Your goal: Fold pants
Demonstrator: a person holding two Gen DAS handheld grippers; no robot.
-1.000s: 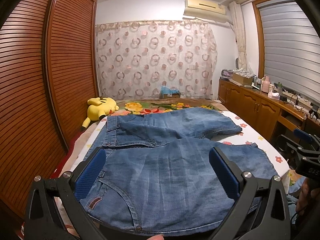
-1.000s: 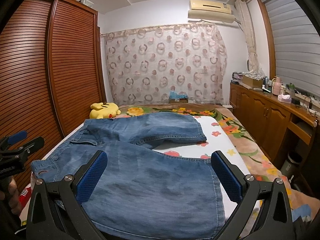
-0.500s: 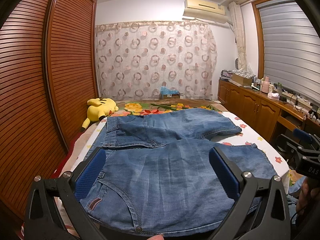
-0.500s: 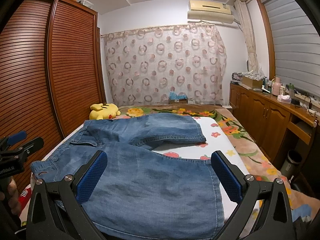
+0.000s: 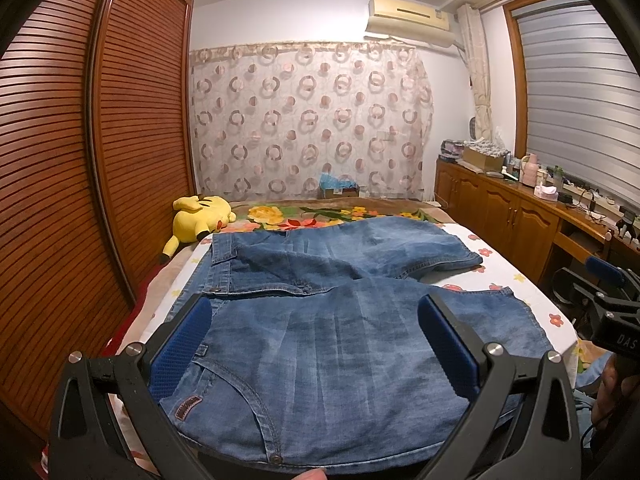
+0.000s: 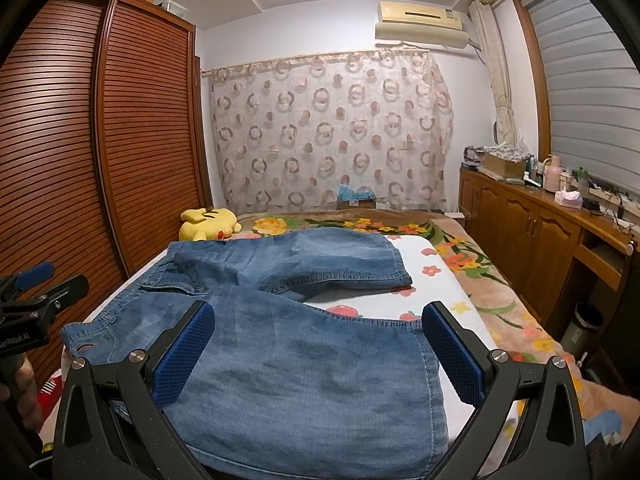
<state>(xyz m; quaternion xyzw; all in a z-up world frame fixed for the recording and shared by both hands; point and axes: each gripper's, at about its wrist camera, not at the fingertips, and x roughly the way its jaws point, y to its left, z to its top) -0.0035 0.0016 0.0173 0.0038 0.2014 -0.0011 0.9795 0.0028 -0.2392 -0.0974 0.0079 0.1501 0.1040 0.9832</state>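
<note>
Blue denim pants (image 5: 320, 344) lie spread flat on the bed, waistband to the left and both legs running right, the far leg angled away. My left gripper (image 5: 314, 344) hovers open over the waist end, near the back pocket label, holding nothing. In the right wrist view the same pants (image 6: 304, 368) fill the foreground, and my right gripper (image 6: 318, 350) stands open above the near leg's hem end with nothing between its blue pads. Each gripper shows at the edge of the other's view, held by a hand.
The bed (image 6: 432, 292) carries a white floral sheet and a flowered blanket. A yellow plush toy (image 5: 200, 218) lies at its far left. A slatted wooden wardrobe (image 5: 72, 168) lines the left side. Wooden cabinets (image 6: 532, 236) with clutter and a small bin (image 6: 580, 322) stand on the right.
</note>
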